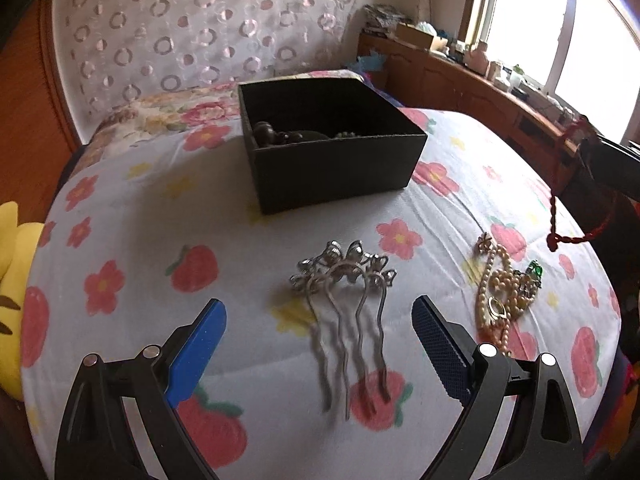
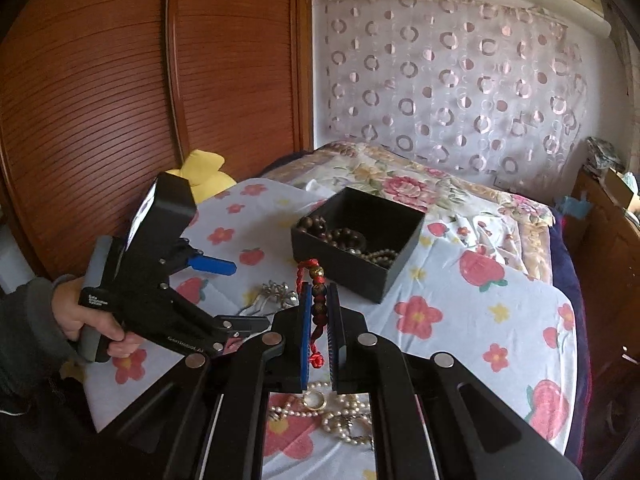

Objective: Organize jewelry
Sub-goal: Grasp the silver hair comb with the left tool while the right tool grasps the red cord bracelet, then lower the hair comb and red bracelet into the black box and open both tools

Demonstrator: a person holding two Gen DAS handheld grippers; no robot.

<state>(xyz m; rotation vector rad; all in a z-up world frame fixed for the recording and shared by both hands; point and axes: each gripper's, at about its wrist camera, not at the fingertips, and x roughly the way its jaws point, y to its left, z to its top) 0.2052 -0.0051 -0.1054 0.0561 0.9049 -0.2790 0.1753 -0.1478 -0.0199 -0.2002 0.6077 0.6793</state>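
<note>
The right claw (image 2: 320, 312) is clamped on a red braided cord bracelet strung with dark brown beads (image 2: 319, 303), its blue pads pressed together on the strand, which is lifted clear of the bed; a knotted red tail hangs down between the pads. Directly beneath it, on the near part of the bed, lies a tangle of cream pearl necklaces with a gold ring (image 2: 320, 410).

The left claw (image 1: 318, 344) stands wide apart and holds nothing, poised over a silver metal hair comb with a flowered crown and wavy prongs (image 1: 347, 312), which lies between its blue fingers on the bedsheet; whether the fingertips touch the sheet is hard to tell. A hand (image 2: 94, 320) in a grey sleeve grips this claw's handle.

Farther back, an open black square cardboard box (image 1: 332, 160) sits on the white strawberry-and-flower bedsheet (image 1: 160, 208), holding dark wooden bead bracelets (image 2: 346, 238). A yellow plush toy (image 1: 14, 264) lies at the bed's left edge.
</note>
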